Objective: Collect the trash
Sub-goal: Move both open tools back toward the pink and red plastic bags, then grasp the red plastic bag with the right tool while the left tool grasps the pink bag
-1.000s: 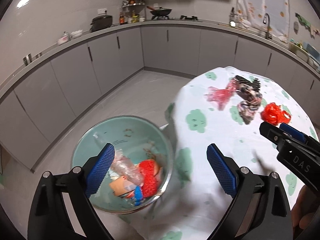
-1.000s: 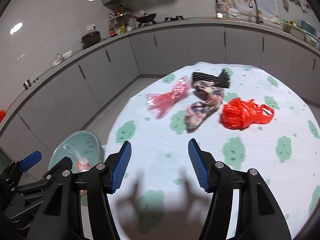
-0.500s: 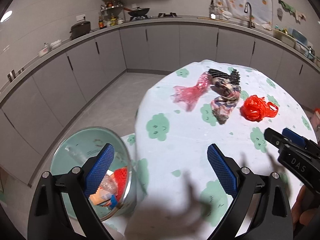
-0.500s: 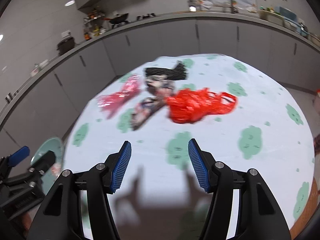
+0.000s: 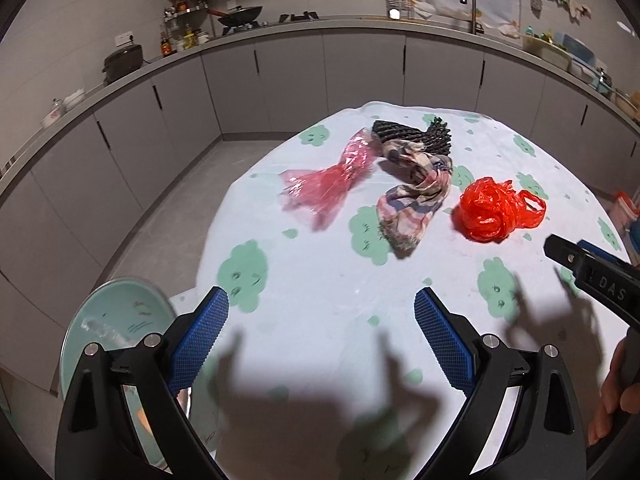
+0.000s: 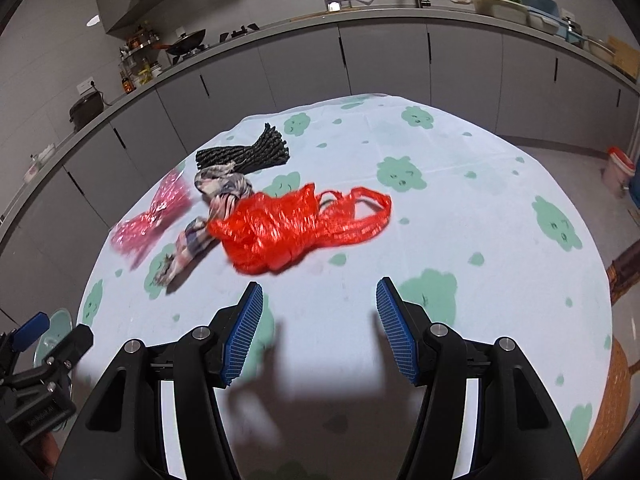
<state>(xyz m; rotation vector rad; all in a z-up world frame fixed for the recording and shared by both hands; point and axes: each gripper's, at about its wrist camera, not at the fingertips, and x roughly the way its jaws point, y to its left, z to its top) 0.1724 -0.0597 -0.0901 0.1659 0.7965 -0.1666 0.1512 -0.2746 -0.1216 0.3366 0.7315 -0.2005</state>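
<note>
Trash is only partly collected. Both tongs are empty: the left tongs point(image 5: 320, 336) gape wide over bare cloth, and the right tongs point(image 6: 318, 330) stand moderately apart just short of the red plastic bag point(image 6: 288, 232). Beyond it, still lying on the worktop point(image 6: 460, 208), are a patterned rag point(image 5: 416, 200), a pink wrapper point(image 5: 328, 184) and a black mesh piece point(image 5: 412, 134). Off the worktop's left edge, the pale green bin point(image 5: 116, 320) seems to hold some scraps. Four pieces remain, the red bag likely next.
</note>
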